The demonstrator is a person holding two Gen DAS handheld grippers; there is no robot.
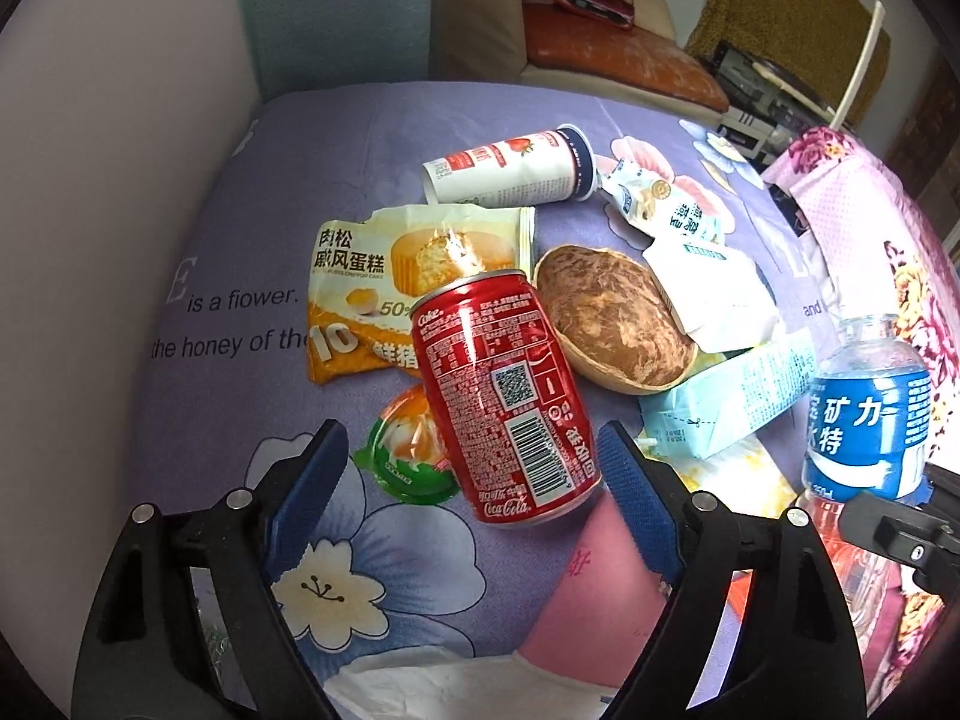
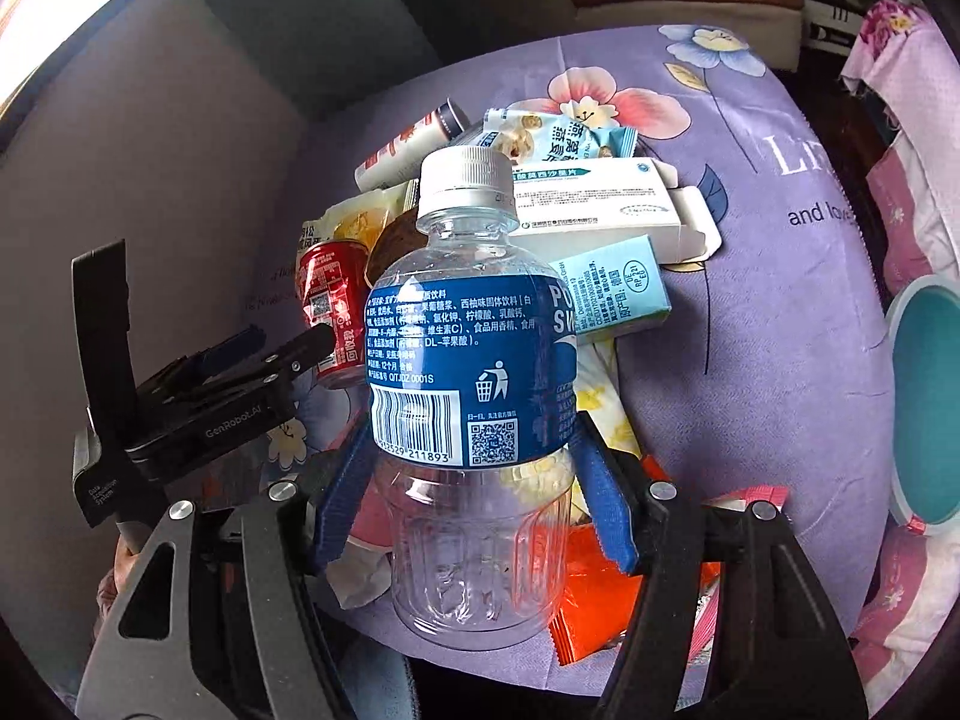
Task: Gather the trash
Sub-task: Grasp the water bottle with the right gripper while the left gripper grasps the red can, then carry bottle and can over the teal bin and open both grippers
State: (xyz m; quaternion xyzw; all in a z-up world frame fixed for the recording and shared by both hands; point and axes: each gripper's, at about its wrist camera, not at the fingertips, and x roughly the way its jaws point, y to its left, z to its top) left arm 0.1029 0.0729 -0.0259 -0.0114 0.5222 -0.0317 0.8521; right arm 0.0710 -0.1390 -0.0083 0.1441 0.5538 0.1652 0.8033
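1. Only the right wrist view shows the right gripper clamped on the bottle.
2. Meanwhile the left gripper's fingers stand apart beside the red can lying on the floral surface; the pile's lower wrappers are hidden.

Soft daylight, sharp in the middle, heavily bent at the rims.

Both fisheye views curve straight lines and fade to a black ring at the corners. In the right wrist view a blown-out window at the upper left is the brightest patch, and the clear bottle shows small glints on its plastic. In the left wrist view the red can carries a white streak of glare, and the lower right edge washes out pink-white. Shadows are faint and soft. Print on labels stays readable; the far background is slightly soft.
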